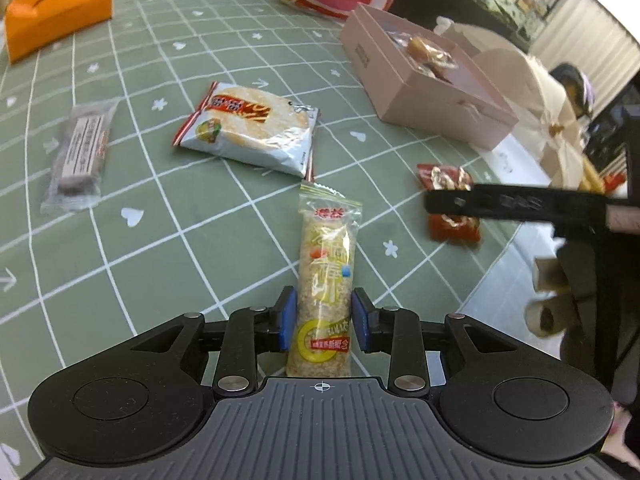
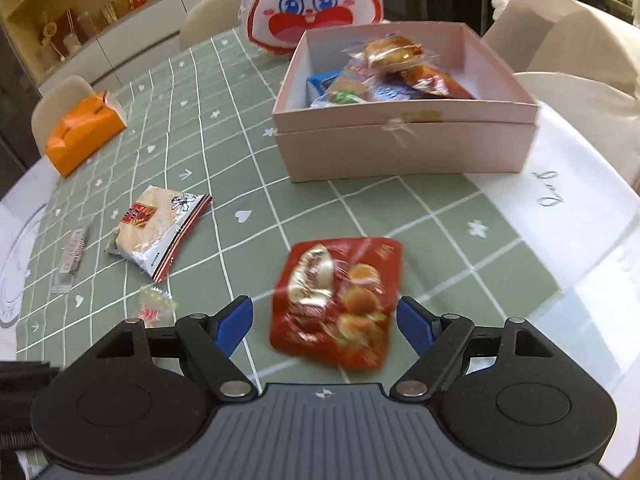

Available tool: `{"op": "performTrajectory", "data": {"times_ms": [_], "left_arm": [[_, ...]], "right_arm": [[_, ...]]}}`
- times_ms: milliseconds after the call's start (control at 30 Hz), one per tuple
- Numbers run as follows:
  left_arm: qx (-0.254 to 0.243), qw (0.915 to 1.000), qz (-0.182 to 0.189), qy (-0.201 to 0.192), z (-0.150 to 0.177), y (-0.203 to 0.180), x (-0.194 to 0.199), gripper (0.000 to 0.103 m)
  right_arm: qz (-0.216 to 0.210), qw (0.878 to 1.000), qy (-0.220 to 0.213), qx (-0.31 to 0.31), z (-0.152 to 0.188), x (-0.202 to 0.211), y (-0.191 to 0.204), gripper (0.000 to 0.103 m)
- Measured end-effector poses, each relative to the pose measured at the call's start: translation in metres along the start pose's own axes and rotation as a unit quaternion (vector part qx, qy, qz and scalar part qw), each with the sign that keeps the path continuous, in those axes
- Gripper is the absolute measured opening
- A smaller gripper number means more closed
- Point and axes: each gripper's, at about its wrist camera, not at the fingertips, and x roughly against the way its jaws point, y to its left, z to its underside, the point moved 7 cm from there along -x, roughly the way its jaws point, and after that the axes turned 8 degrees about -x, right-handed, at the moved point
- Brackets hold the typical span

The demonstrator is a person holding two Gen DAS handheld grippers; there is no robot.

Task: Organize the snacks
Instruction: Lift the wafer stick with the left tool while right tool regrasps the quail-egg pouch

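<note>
- Here, the puffed-rice bar (image 1: pixel 325 280) is straddled by the left gripper (image 1: pixel 325 316), pads spread just clear.
- The red biscuit packet (image 2: pixel 336 300) is framed loosely between the right gripper's (image 2: pixel 326 320) spread jaws.

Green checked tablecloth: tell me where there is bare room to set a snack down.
Bare cloth lies between the orange tissue box and the pink box, and in front of that box above the red snack packet. It is crowded around the rice cracker packet and the clear-wrapped bar.
</note>
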Motion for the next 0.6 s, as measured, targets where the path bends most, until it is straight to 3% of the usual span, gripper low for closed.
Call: {"op": "performTrajectory", "data": {"times_ms": [67,167,233,267,400,500,533,567,600], "left_arm": [[-0.009,0.9999,-0.011,0.003,0.000,-0.003,-0.001,0.035],[-0.017,0.9996,-0.021,0.007,0.000,-0.004,0.000,0.034],[-0.022,0.9994,-0.026,0.007,0.000,-0.006,-0.001,0.035],[-0.024,0.9993,-0.028,0.007,0.000,-0.006,-0.001,0.035],[-0.033,0.9988,-0.037,0.003,0.001,-0.008,0.000,0.035],[-0.041,0.9982,-0.044,0.000,0.002,-0.010,-0.001,0.035],[-0.044,0.9980,-0.046,0.000,0.002,-0.011,-0.001,0.035],[-0.045,0.9979,-0.047,-0.001,0.003,-0.011,0.000,0.035],[-0.044,0.9979,-0.047,-0.002,0.003,-0.011,0.000,0.034]], "right_arm": [[0.024,1.000,0.004,0.010,0.000,-0.009,0.002,0.082],[0.028,1.000,-0.004,0.011,0.001,-0.010,0.003,0.086],[0.025,1.000,0.001,0.013,0.004,-0.012,0.004,0.094],[0.024,1.000,0.012,0.017,0.006,-0.014,0.005,0.103],[0.052,0.998,0.015,0.043,0.009,-0.017,0.011,0.103],[0.046,0.998,0.013,0.046,0.009,-0.015,0.010,0.103],[0.041,0.998,0.009,0.045,0.009,-0.014,0.009,0.102],[0.044,0.998,-0.001,0.046,0.010,-0.009,0.006,0.093],[0.046,0.998,-0.007,0.053,0.009,-0.006,0.005,0.075]]}}
